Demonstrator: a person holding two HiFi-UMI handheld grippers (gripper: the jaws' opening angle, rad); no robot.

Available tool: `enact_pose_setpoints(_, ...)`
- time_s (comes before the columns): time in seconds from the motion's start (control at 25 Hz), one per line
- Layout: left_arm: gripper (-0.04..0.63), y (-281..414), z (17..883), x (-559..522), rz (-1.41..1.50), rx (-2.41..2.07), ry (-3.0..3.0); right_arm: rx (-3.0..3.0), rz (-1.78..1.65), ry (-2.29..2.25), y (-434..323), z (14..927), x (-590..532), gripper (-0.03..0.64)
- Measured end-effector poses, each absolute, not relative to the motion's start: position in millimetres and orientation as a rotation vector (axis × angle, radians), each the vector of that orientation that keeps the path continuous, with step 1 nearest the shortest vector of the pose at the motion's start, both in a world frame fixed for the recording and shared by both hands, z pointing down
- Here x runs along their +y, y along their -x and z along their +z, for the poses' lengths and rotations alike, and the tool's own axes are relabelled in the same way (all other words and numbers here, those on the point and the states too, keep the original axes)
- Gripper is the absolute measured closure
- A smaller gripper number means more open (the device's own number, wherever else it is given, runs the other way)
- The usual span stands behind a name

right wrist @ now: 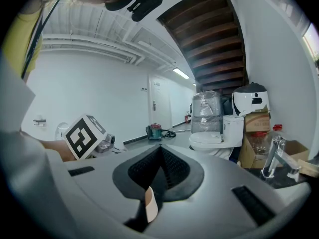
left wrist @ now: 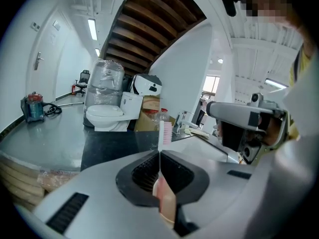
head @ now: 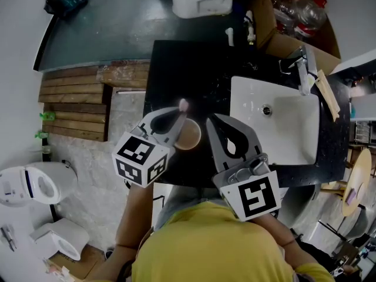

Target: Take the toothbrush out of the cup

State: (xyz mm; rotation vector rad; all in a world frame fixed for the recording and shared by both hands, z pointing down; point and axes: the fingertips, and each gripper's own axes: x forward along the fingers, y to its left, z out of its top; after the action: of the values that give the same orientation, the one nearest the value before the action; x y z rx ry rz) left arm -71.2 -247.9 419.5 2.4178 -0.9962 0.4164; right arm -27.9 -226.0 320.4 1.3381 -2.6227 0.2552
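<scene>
Black counter (head: 176, 69) by the sink (head: 288, 128): our left gripper (head: 178, 115) pinches the toothbrush (left wrist: 164, 132), its long axis running from the cup (head: 189, 137) up past the jaw tips, while our right gripper (head: 209, 120) looks clamped on the cup's rim.

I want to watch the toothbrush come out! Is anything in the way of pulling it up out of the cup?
Nothing visible blocks it. The left gripper is shut on the toothbrush, whose bristles stick up into open air. The right gripper pinches the cup by its rim from the side, not over the brush.
</scene>
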Motion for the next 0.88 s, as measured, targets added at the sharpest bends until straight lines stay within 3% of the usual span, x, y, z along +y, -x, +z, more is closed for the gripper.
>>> enact_pose_setpoints(0.88,0.575,85,365,-229,0.184,-1.160,-2.471,-2.669,0.191,-1.310,34,304,-205,0.603)
